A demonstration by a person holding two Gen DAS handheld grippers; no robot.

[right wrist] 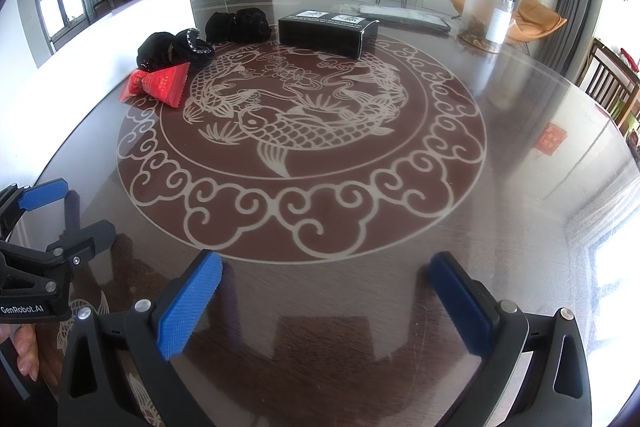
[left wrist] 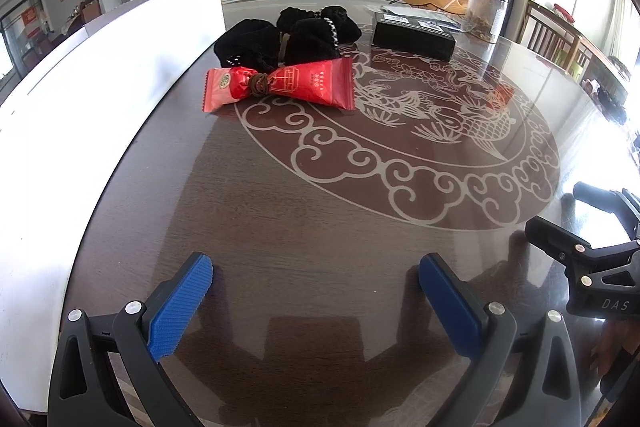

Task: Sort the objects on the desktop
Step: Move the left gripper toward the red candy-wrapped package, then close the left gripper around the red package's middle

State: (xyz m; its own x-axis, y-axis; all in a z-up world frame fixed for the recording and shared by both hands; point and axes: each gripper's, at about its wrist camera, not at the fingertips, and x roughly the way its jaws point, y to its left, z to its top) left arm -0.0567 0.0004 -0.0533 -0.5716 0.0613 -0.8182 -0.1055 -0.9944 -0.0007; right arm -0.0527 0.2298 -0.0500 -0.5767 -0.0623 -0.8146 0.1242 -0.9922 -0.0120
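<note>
The near half of the surface (right wrist: 500,187) is bare, so a tool can slide in there from the near edge. Toward the far left edge, a red packet (left wrist: 280,87) lies right in front of some black cloth things (left wrist: 288,35). A white board (left wrist: 120,75) stands like a wall along the left edge. A black box (right wrist: 326,33) and a clear jar (right wrist: 486,15) block the far side.

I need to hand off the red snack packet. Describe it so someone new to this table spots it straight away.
Find the round dark table with the pale fish design, then the white box along its left edge. Beside that box lies the red snack packet, just in front of a heap of black cloth items. It is the only red object, pinched at its middle by a brown band.
</note>
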